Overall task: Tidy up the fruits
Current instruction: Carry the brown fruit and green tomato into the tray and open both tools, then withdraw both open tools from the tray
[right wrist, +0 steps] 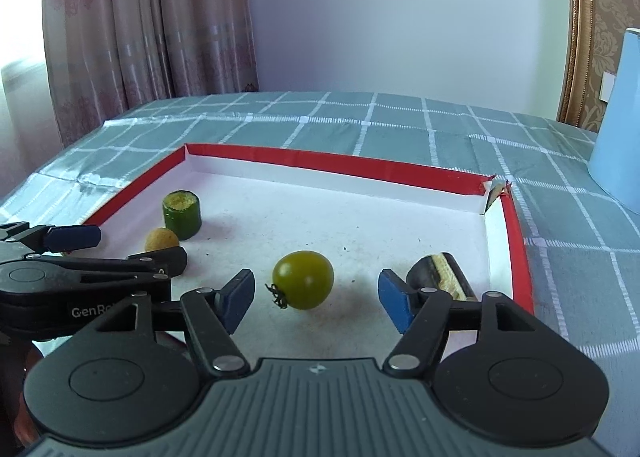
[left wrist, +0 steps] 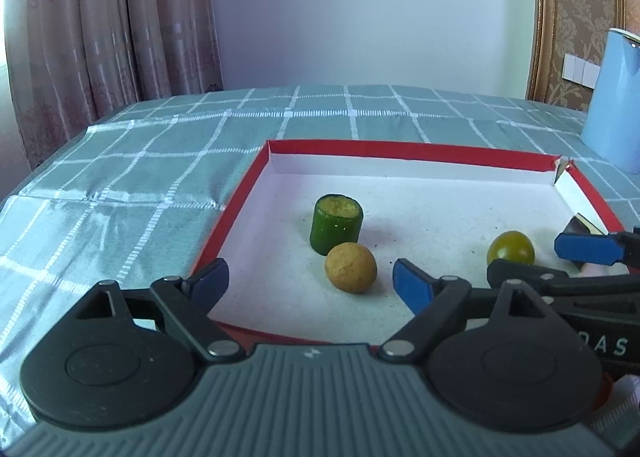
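A checked teal tablecloth [right wrist: 400, 129] is seen to carry a shallow red-rimmed tray [right wrist: 320, 163], taken here as landmark, with a pale blue container [right wrist: 620, 129] standing off its far right corner. Over the tray's near edge both claws are held released with nothing gripped: the left gripper [left wrist: 310, 283], its side lettered "GenRo…" in the right view, is spread before a tan round fruit [left wrist: 351, 267], and the right gripper [right wrist: 316, 297], marked "…DAS" in the left view, is spread around a green tomato [right wrist: 303, 279] without contact. On the tray floor a green cut cylinder [left wrist: 336, 229] is noted just behind the tan fruit, and a dark cut piece [right wrist: 440, 277] by the right wall.
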